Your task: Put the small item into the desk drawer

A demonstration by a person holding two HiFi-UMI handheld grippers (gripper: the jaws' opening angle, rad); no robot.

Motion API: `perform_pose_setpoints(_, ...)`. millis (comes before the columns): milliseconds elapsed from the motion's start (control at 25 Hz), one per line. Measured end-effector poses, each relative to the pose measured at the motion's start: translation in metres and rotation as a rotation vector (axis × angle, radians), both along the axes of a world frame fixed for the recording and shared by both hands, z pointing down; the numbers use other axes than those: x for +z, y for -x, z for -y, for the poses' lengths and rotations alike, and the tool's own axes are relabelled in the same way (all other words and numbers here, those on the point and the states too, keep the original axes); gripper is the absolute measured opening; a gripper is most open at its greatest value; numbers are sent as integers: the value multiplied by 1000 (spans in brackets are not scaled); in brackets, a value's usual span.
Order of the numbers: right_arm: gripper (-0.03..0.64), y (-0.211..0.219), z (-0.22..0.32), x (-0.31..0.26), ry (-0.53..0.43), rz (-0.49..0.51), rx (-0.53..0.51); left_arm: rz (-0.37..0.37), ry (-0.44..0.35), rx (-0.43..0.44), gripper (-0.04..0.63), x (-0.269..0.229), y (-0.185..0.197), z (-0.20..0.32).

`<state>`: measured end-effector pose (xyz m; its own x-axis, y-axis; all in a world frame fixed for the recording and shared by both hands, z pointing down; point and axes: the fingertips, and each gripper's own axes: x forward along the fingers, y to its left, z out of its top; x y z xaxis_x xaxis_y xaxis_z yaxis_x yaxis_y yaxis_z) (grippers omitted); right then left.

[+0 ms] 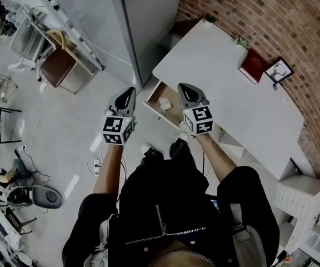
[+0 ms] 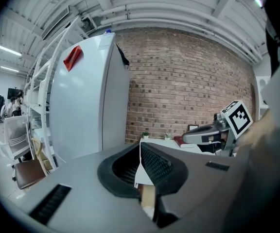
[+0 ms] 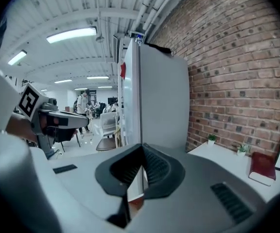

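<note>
The desk drawer (image 1: 159,117) stands pulled out at the left end of the white desk (image 1: 221,88). A small white item (image 1: 164,102) lies on its brown bottom. Both grippers hover level above the drawer's front, pointing toward the brick wall. My left gripper (image 1: 131,90) is just left of the drawer, and in its own view its jaws (image 2: 140,147) meet with nothing between them. My right gripper (image 1: 183,87) is over the drawer's right side, and its jaws (image 3: 141,147) are also shut and empty. Each gripper shows in the other's view, the right gripper (image 2: 213,135) and the left gripper (image 3: 67,120).
A tall grey cabinet (image 1: 149,21) stands just left of the desk. On the desk by the brick wall lie a red book (image 1: 253,65), a framed picture (image 1: 278,71) and small plants (image 1: 240,40). A brown chair (image 1: 57,65) is at the far left, a white drawer unit (image 1: 310,204) at the lower right.
</note>
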<state>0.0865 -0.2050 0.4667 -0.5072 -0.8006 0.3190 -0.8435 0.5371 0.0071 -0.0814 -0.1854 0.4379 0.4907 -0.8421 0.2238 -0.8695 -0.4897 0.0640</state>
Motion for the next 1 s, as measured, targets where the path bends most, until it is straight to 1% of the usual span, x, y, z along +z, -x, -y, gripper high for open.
perform_pose_setpoints(120, 6, -6, -1, -28, -55, 22, 14, -7, -29, 4, 23, -14, -1, 4)
perform_pose_setpoints(200, 6, -11, -4, -39, -74, 41, 26, -4, -42, 7, 23, -19, -3, 3)
perform_pose_setpoints(360, 5, -20, -13, -49, -77, 65, 44, 9, -54, 19, 23, -24, -5, -4)
perform_pose_setpoints(560, 5, -22, -18, -53, -97, 50, 36, 16, -57, 17, 23, -23, 0, -7)
perform_pose_setpoints(720, 5, -22, -19, -51, -96, 46, 34, 12, -43, 14, 23, -21, 0, -7)
perform_pose_setpoints(1000, 5, -14, -13, -56, -106, 45, 28, 3, -43, 21, 23, -22, 2, -3)
